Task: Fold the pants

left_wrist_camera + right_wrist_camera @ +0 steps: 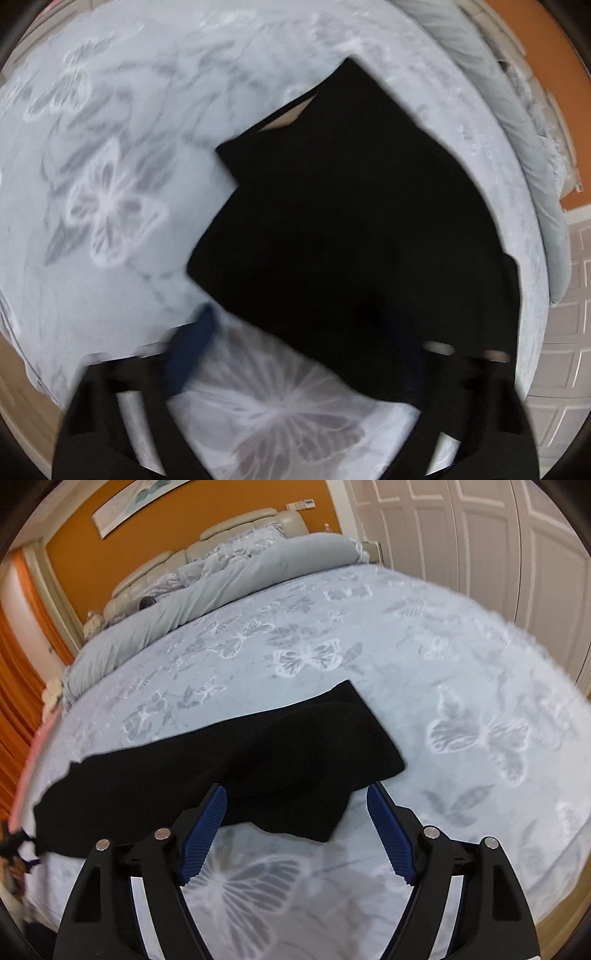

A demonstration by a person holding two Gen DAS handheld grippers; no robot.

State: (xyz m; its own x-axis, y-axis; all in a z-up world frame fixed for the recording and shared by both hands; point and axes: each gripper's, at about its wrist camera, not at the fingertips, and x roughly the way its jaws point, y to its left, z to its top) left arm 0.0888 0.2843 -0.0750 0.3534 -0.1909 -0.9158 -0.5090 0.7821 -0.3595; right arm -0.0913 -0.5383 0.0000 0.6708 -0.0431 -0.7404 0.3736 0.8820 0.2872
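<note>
Black pants lie folded in a long band across the pale blue butterfly-print bed sheet. My right gripper hovers at their near edge, open, blue pads wide apart with a fold of cloth between the tips and nothing pressed. The left wrist view is blurred. There the pants fill the middle, with a pale lining showing at one corner. My left gripper stands open over their lower edge. One blue finger shows on the sheet, and the other is lost against the black cloth.
A rolled grey duvet and pillows lie along the padded headboard at the far end. White panelled closet doors stand to the right. An orange curtain hangs at the left, past the bed's edge.
</note>
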